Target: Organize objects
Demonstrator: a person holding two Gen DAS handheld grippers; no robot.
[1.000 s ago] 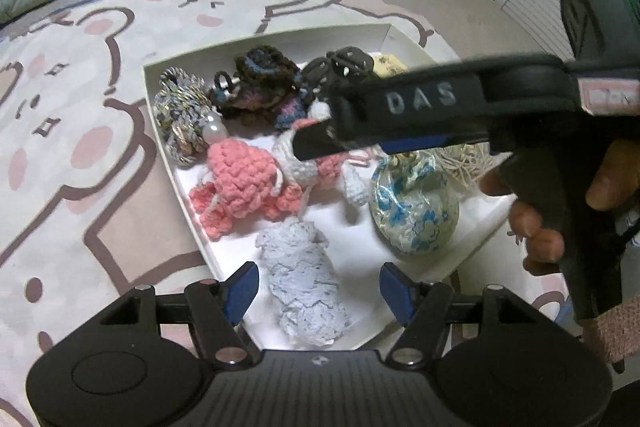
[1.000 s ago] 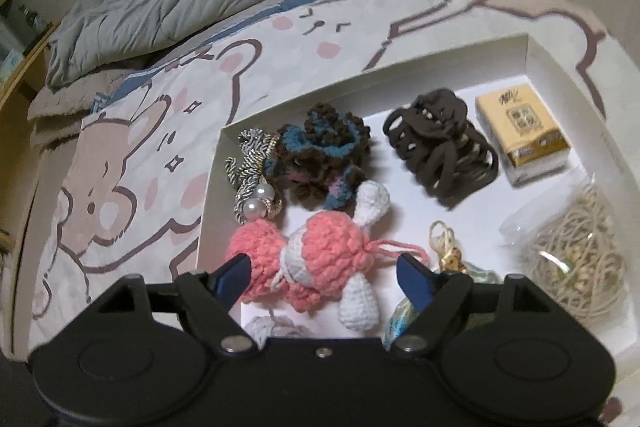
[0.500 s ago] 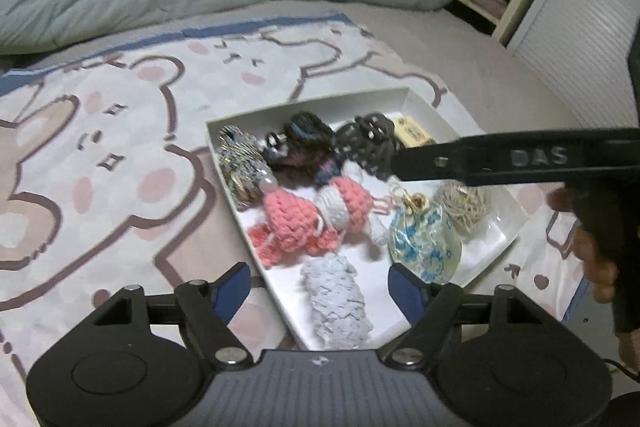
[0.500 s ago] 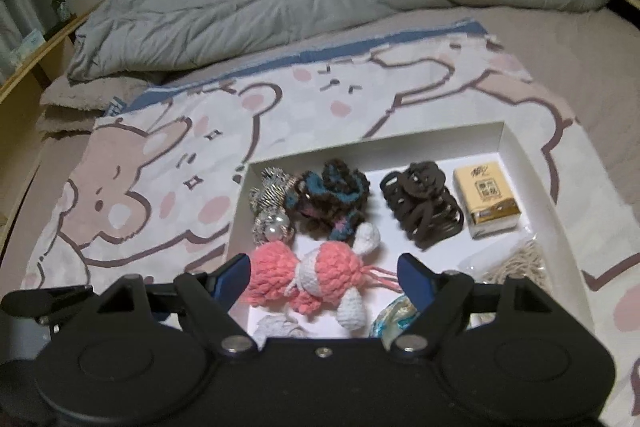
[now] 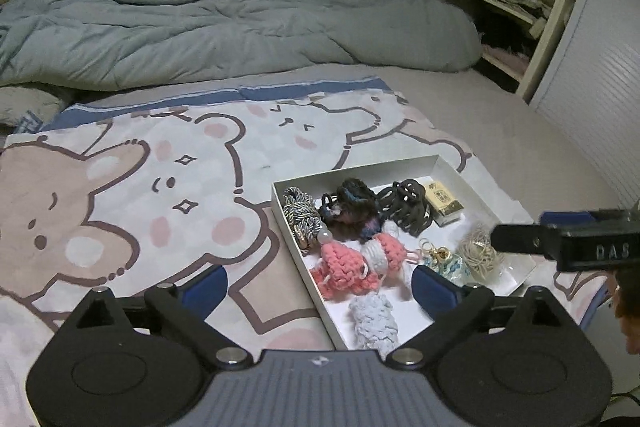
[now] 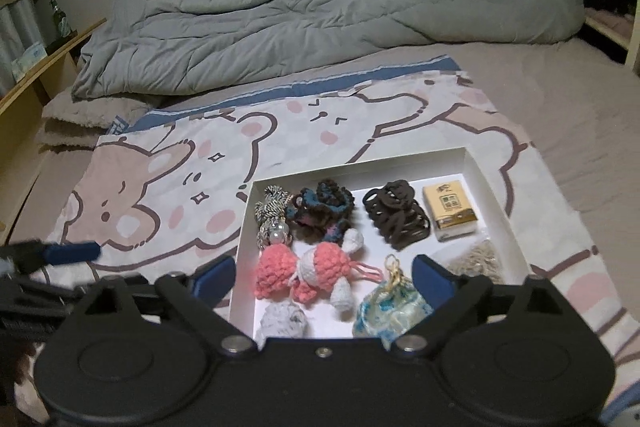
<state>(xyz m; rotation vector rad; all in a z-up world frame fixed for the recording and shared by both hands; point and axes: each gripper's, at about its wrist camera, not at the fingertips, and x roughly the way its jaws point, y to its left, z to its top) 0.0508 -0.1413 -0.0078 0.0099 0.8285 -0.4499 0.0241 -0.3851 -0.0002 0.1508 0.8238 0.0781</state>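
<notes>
Both grippers, left [image 5: 318, 281] and right [image 6: 324, 273], have pulled up and back from the white box [image 6: 494, 203] since a moment ago and now hang spread wide and empty, so I'd judge the sorting is finished or pausing. Every trinket sits inside the box on the bear-print blanket [image 6: 168, 171]. The pink crochet toy [image 6: 306, 269] lies flat near its front, long axis crosswise, loop pointing right.
</notes>
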